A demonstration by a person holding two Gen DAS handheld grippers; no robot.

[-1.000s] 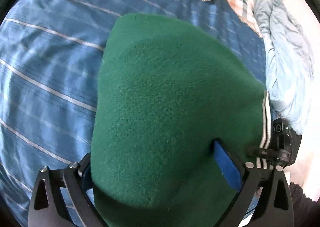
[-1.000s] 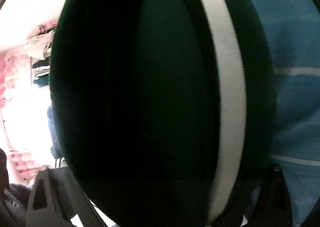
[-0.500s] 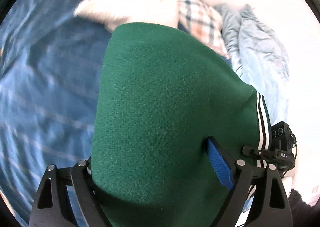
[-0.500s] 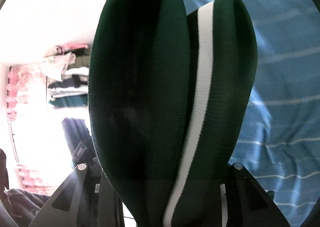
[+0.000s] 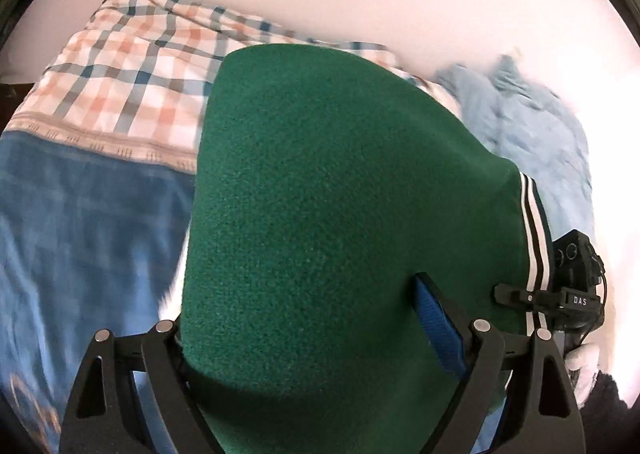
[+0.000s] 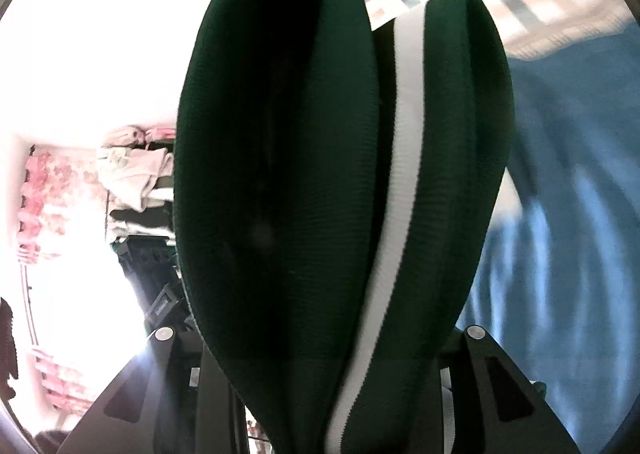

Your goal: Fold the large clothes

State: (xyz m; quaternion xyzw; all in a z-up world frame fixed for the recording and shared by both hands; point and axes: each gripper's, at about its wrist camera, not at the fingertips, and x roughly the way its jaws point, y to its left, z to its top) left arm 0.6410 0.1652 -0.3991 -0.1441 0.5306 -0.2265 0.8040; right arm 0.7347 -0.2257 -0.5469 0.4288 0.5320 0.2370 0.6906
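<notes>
— Largest first?

— Bed (image 5: 80, 238), under a blue cover with pale stripes. Fills the left and near part of the left wrist view, blurred.

— Whereabouts of the task's thing?

— Green fleece garment (image 5: 340, 174), up off the bed and strung between both tools. Bulges toward each camera and takes the middle of both views. Cannot tell whether any part of it touches the bed.

— Next in size?

— Checked cloth (image 5: 132, 66) in orange, blue and white, spread along the far side of the bed. Then a crumpled pale blue cloth (image 5: 532, 142) at the far right, just beside the checked one. In the right wrist view, far left: shelves of clothes (image 6: 136, 190), washed out by bright light.

— State of the left tool (image 5: 304, 314)?

— Clamped on the green fleece, jaws set wide round a thick bunch of it. Blue pad (image 5: 436, 318) on the right finger pressed into the fabric; left finger partly hidden behind it.

— And the right tool (image 6: 320, 334)?

— Closed on the garment's ribbed edge, gathered into two dark folds that rise from between the fingers.

— Smallest detail?

— Striped band (image 5: 534, 222), white and dark, running down the garment's right edge; seen from the right wrist as one broad white stripe between the two folds.
</notes>
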